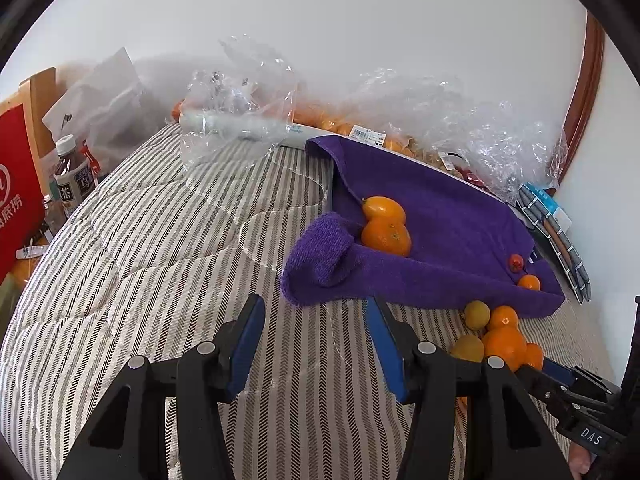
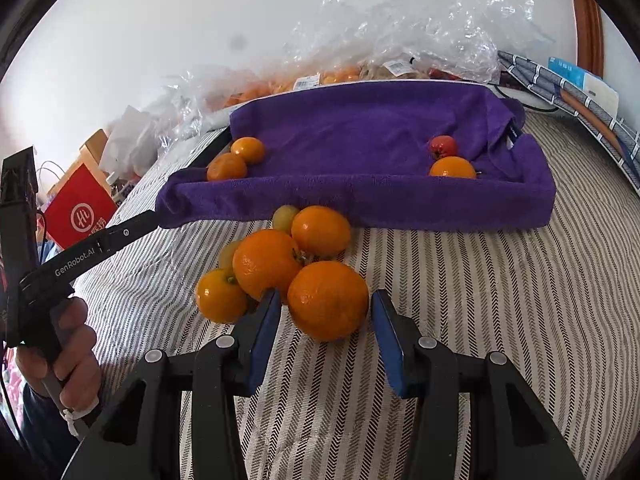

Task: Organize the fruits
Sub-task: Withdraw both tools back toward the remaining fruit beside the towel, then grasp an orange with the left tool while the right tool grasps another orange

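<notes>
A purple towel-lined tray [image 2: 360, 196] [image 1: 440, 208] sits on the striped bedcover. Inside it lie two oranges at the left [image 2: 236, 158] [image 1: 386, 226], and a small red fruit [image 2: 443, 147] with an orange [image 2: 452, 168] at the right. A pile of oranges and yellowish fruits [image 2: 276, 256] [image 1: 494, 334] lies in front of the tray. My right gripper [image 2: 326, 308] is open, its jaws on either side of the nearest orange [image 2: 328, 300], not closed on it. My left gripper [image 1: 316, 312] is open and empty, over the bedcover left of the pile.
Clear plastic bags of fruit [image 1: 360, 120] line the wall behind the tray. A bottle [image 1: 72, 176] and a red box [image 1: 16, 208] stand at the left. Folded striped cloth [image 2: 580, 96] lies at the right of the tray.
</notes>
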Demonstrator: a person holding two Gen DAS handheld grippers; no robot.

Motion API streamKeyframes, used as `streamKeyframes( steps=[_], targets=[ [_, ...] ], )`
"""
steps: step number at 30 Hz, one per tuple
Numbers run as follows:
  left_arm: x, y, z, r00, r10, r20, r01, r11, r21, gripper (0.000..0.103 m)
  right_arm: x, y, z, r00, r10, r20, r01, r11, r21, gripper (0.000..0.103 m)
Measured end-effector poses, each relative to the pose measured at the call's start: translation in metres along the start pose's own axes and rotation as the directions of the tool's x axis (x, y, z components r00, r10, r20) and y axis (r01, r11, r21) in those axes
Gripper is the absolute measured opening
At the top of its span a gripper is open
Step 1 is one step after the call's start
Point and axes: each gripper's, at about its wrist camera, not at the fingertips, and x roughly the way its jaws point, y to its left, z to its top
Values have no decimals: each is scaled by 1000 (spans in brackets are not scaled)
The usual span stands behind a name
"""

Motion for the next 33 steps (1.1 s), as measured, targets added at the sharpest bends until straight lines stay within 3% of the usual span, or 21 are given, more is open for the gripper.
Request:
streamKeyframes(
  steps=[3,5,12,21,30,33],
  targets=[
    [1,-2,-1,1000,-21,-11,21,1000,6,51,3,0,1,1000,-16,2,16,1000,-2,47],
    [0,-5,-2,999,-36,-15,37,999,22,51,2,-1,0,1000,-6,2,6,1000,0,41],
    [-6,-29,-11,992,-120,-43,124,984,128,51,-17,-10,-10,998,-60,36,61,998,-14,41],
    [-13,-58,-31,943,-292,-159,311,943,118,51,-47,-49,-26,984,-159,82,156,987,40,41],
    [3,-100,-44,952,-216,-217,262,942,211,50,-61,-71,-34,980,-176,95,169,982,81,41],
    [6,-103,-45,955,-200,-218,248,943,220,34,-60,-71,-33,979,-176,100,169,983,77,41]
  ],
)
